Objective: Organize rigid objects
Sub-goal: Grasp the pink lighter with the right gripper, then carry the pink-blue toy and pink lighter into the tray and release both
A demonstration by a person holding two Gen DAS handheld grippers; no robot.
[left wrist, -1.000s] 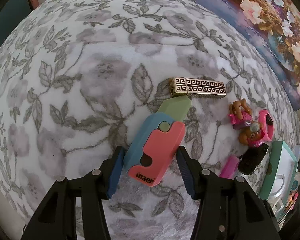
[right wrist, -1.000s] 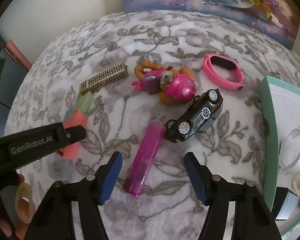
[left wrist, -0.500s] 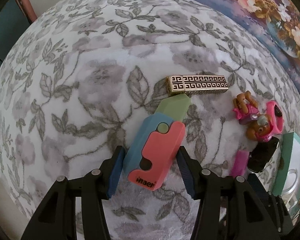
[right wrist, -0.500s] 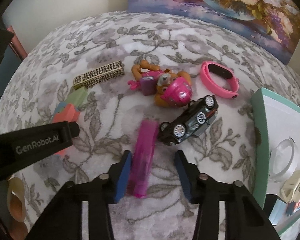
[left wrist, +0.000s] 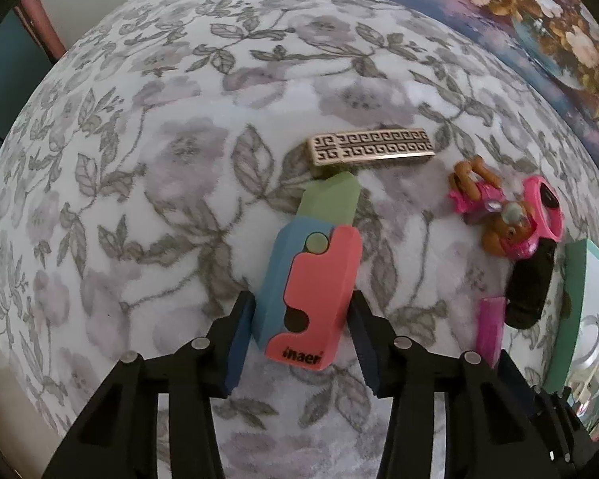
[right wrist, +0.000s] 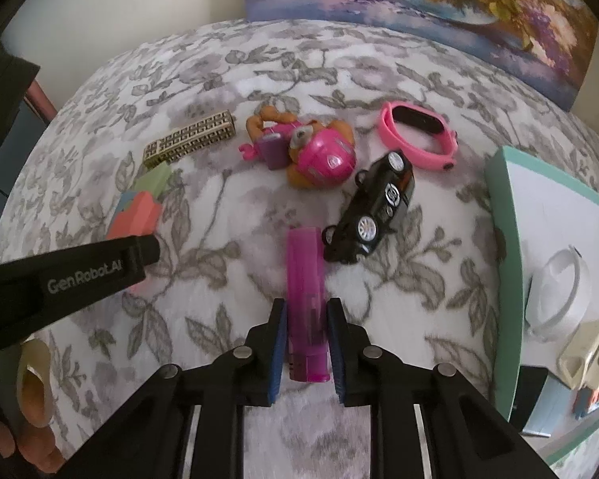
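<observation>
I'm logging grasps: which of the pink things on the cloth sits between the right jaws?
The translucent magenta plastic tube: the right gripper has it between its jaws. The pink wristband and pink-helmeted toy pup lie farther off, untouched.

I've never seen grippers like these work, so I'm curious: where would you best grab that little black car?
Grip the black car across its narrow body, between the wheels, coming from above. It lies tipped on its side, so one finger should meet the roof and the other the underside; avoid the round wheels.

Left tool [left wrist: 301, 331] agape, right tool [right wrist: 306, 349] clamped
</observation>
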